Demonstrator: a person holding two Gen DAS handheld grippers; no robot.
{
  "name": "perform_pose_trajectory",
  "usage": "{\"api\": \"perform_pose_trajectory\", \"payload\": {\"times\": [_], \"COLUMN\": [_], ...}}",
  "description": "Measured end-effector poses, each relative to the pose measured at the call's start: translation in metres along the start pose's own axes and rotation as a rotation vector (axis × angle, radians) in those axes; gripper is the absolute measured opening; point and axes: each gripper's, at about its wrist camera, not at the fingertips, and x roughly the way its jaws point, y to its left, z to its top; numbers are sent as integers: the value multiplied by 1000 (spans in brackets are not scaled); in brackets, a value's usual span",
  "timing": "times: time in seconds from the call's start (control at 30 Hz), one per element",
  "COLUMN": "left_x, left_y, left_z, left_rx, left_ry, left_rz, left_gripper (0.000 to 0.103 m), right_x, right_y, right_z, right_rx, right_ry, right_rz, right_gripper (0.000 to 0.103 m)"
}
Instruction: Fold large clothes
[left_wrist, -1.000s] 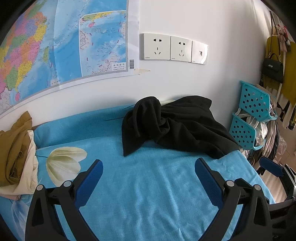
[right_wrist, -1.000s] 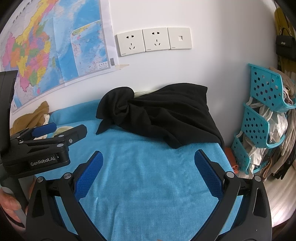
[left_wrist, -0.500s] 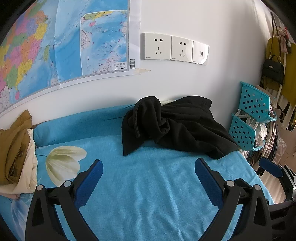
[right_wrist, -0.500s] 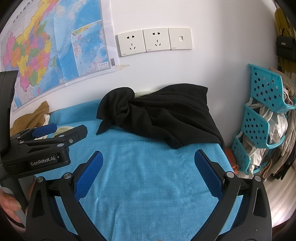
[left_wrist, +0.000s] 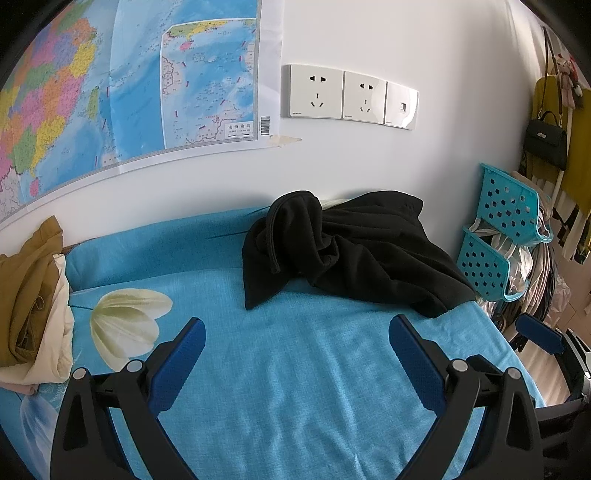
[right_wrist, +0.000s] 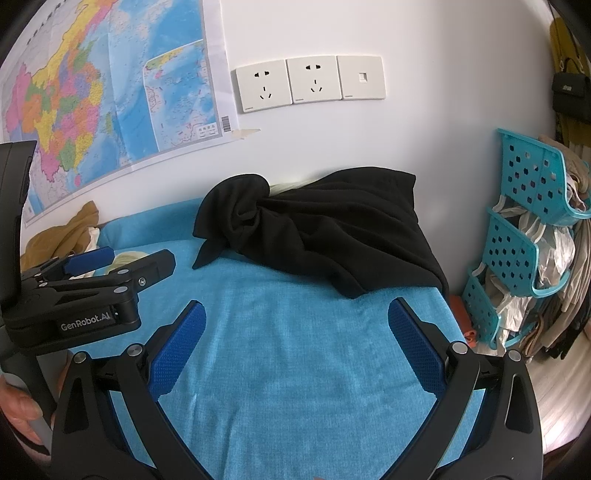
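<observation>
Barely any movement since a second ago: both claws hover over the bed as before, view shifted a hair. Left claw (left_wrist: 295, 339) spread wide, holding nothing. Right claw (right_wrist: 295, 328) also spread wide, nothing between its pads. Black garment (left_wrist: 347, 247) lies crumpled at the far side of the blue bedspread (left_wrist: 295, 369), against the wall, well apart from both claws. Brown and cream clothes (left_wrist: 33, 295) piled at the bed's left. Teal baskets (right_wrist: 517, 229) stand right of the bed.
</observation>
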Motion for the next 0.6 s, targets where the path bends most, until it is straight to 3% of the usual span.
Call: {"api": "perform_pose_trajectory", "payload": {"times": [0.6], "left_x": [4], "left_y": [-1], "left_z": [-1], "left_rx": [-3], "left_ry": [10], "left_rz": [7], "left_gripper": [96], "right_x": [3], "right_y": [0], "right_z": [4], "right_rx": [-14], "right_ry": [-1], "right_rz": [6], "right_gripper": [98]}}
